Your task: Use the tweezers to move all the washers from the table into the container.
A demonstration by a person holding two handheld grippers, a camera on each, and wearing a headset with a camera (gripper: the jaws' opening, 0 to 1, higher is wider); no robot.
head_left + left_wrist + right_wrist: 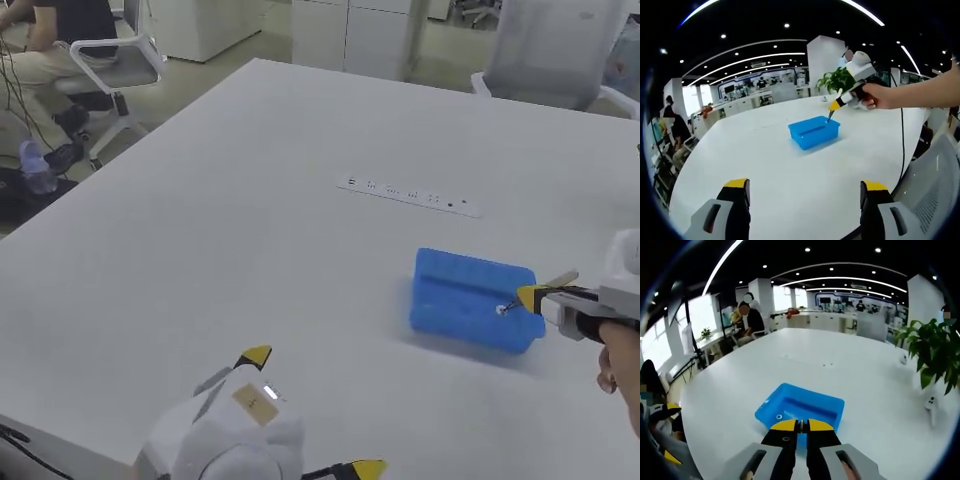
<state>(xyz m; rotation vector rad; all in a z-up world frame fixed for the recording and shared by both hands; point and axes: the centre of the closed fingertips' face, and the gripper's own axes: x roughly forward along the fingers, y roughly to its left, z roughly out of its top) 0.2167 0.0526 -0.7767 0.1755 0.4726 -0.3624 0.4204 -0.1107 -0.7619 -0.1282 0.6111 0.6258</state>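
A: Status on the washers?

B: Late stage, as I read it. The right gripper [540, 293] has its jaws pinched narrow on the tweezers [830, 117]. The tweezer tip is down inside the blue container [470, 300], at its right end.

A: Anything in the bin?

B: One small ring that looks like a washer [779, 416] lies on the container floor, near the corner closest to the right gripper. There's also a pale speck at the tweezer tip in the head view. I can't tell whether it is gripped or already lying there.

A: What's left on the table?

B: I can't spot any loose washers on the white table [250, 220]. There's only a power strip [410, 195] well beyond the container. Washers are tiny, though, so the views could miss one.

A: Left side?

B: The left gripper [311, 411] has its jaws spread wide and carries nothing. It's low over the near edge of the table, well apart from the container.

A: So?

B: Probably the last drop, or close to it. It needs a release and a table scan.
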